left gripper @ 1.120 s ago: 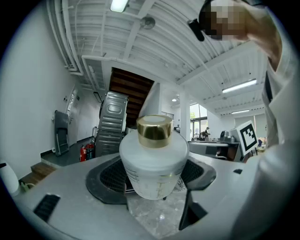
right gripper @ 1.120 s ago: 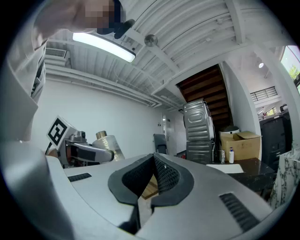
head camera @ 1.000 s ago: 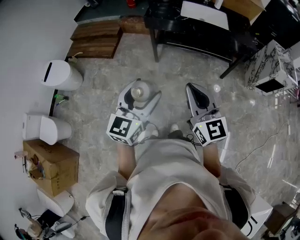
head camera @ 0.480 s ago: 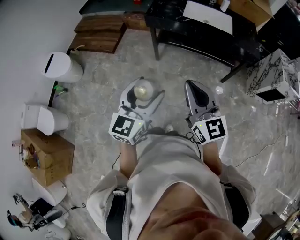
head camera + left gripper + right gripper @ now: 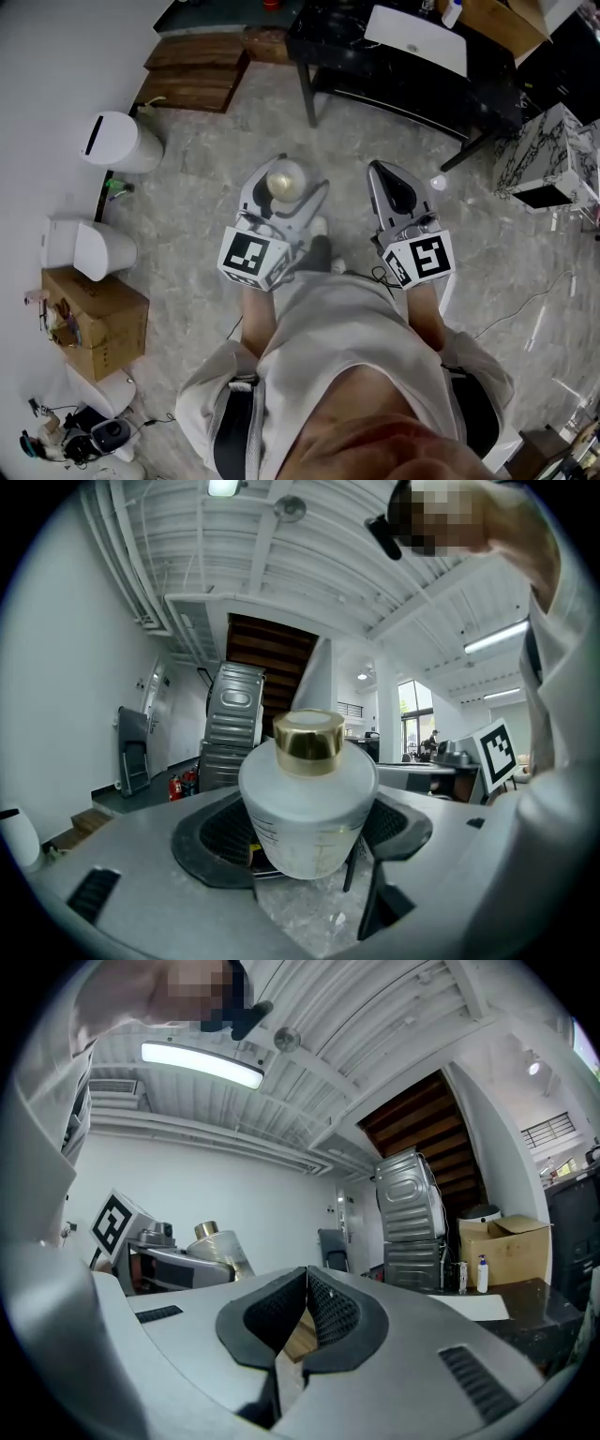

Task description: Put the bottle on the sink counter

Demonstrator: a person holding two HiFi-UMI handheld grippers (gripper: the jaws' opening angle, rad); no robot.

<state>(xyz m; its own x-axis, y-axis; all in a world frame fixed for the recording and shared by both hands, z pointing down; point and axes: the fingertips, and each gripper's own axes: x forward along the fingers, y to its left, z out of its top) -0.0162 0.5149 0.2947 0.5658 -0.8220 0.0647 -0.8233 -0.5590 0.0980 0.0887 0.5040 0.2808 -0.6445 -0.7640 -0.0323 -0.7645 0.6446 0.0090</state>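
Clearly the left tongs clamp the bottle round its frosted belly, upright, with the gold cap at twelve o'clock. It is probably glass, so weighty, slick and breakable, and the wide belly is the sound hold. The right tongs are pressed together on nothing. The dark tabletop lies toward one o'clock, well apart.

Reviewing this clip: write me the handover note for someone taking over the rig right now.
Claws: the left claw is shut on the bottle, white with a gold cap, held upright. The right claw is shut with nothing in it.
Things: the sink counter, black with a white basin, lies ahead of the person; the bottle is over the floor, short of it.
Done: bottle picked up.
Left: walk to the counter, set the bottle on a bare part, open the left claw.
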